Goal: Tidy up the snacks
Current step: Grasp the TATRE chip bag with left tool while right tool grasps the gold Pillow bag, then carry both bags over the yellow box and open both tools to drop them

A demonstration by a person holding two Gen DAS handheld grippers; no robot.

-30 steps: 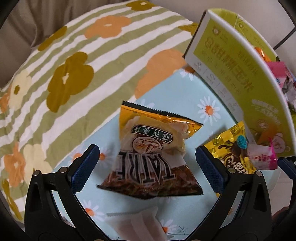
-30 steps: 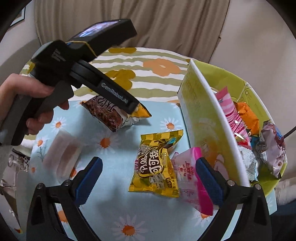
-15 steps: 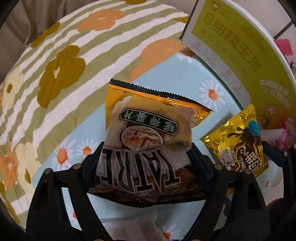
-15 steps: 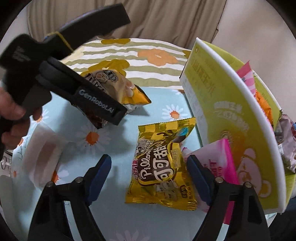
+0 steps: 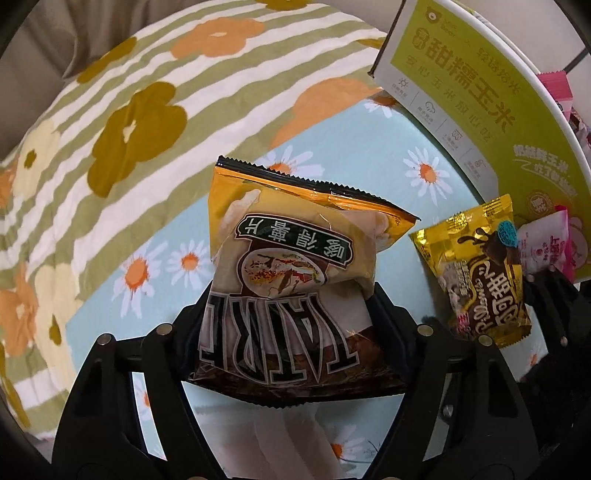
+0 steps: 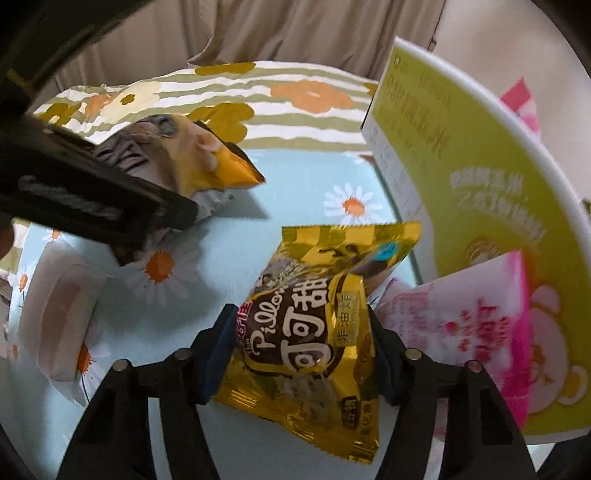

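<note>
My left gripper [image 5: 288, 332] is shut on an orange-and-brown chip bag [image 5: 284, 273], lifted off the blue daisy cloth [image 5: 351, 155]; the bag also shows in the right wrist view [image 6: 192, 155]. My right gripper [image 6: 299, 362] is shut on a gold cocoa snack packet [image 6: 314, 325], which also shows in the left wrist view [image 5: 484, 269]. A pink packet [image 6: 469, 325] lies right beside it, against the green-and-white cardboard box [image 6: 461, 155], which holds more snacks.
A pale translucent packet [image 6: 55, 314] lies on the cloth at the left. A striped flowered bedspread [image 5: 129, 110] lies beyond the cloth. The box wall [image 5: 472, 103] stands at the right. Curtains [image 6: 295, 33] hang behind.
Both grippers moved in and closed: the left one on the chip bag, which is now raised, and the right one on the gold packet.
</note>
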